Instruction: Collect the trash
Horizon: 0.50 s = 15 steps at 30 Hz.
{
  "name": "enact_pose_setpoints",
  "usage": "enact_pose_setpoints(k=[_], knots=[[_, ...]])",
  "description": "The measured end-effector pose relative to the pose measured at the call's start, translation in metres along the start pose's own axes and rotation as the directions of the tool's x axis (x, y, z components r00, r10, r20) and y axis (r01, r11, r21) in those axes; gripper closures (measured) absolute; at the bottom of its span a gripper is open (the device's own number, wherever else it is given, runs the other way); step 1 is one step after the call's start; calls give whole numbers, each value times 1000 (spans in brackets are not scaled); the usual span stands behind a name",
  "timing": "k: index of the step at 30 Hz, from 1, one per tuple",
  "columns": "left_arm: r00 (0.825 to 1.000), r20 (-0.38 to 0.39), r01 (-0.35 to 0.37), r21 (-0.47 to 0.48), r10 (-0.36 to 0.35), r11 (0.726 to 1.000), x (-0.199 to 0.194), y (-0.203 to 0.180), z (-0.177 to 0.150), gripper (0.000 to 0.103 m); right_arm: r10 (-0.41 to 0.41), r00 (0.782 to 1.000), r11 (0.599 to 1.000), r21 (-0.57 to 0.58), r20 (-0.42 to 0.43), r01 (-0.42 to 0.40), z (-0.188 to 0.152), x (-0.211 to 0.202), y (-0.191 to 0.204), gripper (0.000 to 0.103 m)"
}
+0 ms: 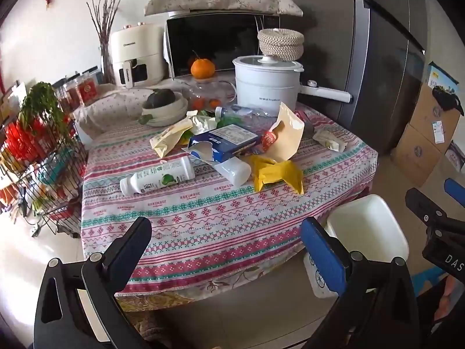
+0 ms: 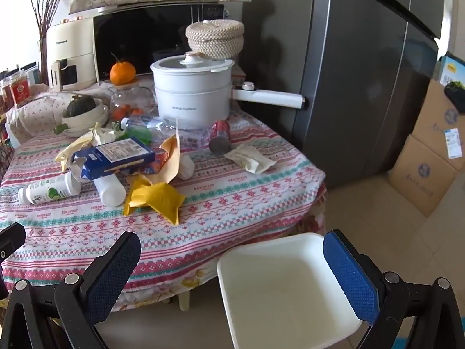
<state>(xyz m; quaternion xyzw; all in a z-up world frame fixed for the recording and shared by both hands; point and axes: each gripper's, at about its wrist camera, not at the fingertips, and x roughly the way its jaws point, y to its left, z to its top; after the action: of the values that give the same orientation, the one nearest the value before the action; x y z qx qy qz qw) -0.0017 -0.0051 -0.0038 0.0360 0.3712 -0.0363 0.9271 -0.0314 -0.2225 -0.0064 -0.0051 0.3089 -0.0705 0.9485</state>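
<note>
Trash lies in a heap on the patterned tablecloth (image 1: 203,221): a torn blue carton (image 1: 226,144) (image 2: 116,157), a white bottle with a green label (image 1: 158,179) (image 2: 48,192), a second white bottle (image 2: 109,190), a yellow wrapper (image 1: 276,174) (image 2: 154,197), a tan pouch (image 1: 289,136), a red can (image 2: 220,141) and a crushed clear bottle (image 1: 244,112). A white bin (image 2: 287,288) (image 1: 367,226) stands on the floor by the table's near right corner. My left gripper (image 1: 229,241) hangs open over the table's front edge. My right gripper (image 2: 232,264) is open above the bin's left rim, holding nothing.
At the back of the table stand a white electric pot (image 1: 267,84) with a long handle, a bowl with a dark squash (image 1: 162,103), a glass jar, an orange and a microwave (image 1: 215,43). A grey fridge (image 2: 348,72) and cardboard boxes (image 2: 430,168) are on the right, a wire rack (image 1: 40,157) on the left.
</note>
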Motion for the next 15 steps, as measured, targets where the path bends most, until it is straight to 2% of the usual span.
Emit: enact_pose_setpoints(k=[15], knots=[[1000, -7, 11, 7, -10, 1000, 2, -4, 0, 0, 13, 1000, 1000, 10, -6, -13, 1, -2, 0, 0]])
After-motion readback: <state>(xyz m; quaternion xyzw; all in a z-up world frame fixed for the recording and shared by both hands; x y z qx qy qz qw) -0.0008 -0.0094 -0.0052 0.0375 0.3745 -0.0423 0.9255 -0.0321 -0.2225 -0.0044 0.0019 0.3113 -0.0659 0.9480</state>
